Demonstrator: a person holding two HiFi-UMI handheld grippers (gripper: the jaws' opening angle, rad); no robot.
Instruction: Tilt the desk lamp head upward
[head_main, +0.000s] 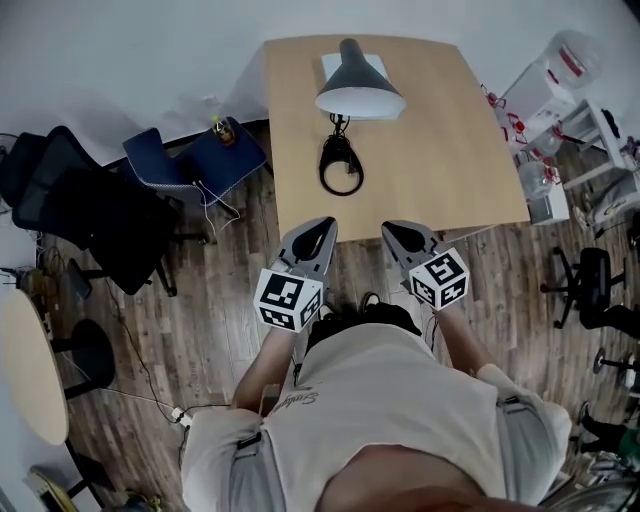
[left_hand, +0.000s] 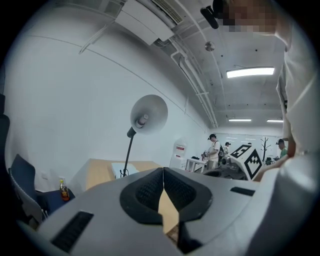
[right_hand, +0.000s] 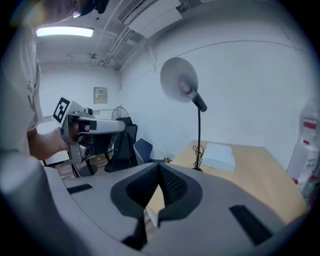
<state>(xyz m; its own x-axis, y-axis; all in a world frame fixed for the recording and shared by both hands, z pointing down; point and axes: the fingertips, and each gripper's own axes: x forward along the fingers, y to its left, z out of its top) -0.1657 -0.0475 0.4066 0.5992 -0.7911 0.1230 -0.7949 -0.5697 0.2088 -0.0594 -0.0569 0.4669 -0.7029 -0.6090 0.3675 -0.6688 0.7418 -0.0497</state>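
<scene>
Light wooden desk (head_main: 440, 150) carries the grey cone-shaded desk lamp (head_main: 358, 85) at its far side. Left gripper (head_main: 325, 229) and right gripper (head_main: 392, 231) hover at the near edge, jaws together, empty. A hard upward shove might topple the lamp.

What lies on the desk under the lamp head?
In the head view a white flat slab shows beside the lamp head, which covers part of it. A coiled black cable lies on the desk, nearer the person. How the lamp stands there is hidden.
</scene>
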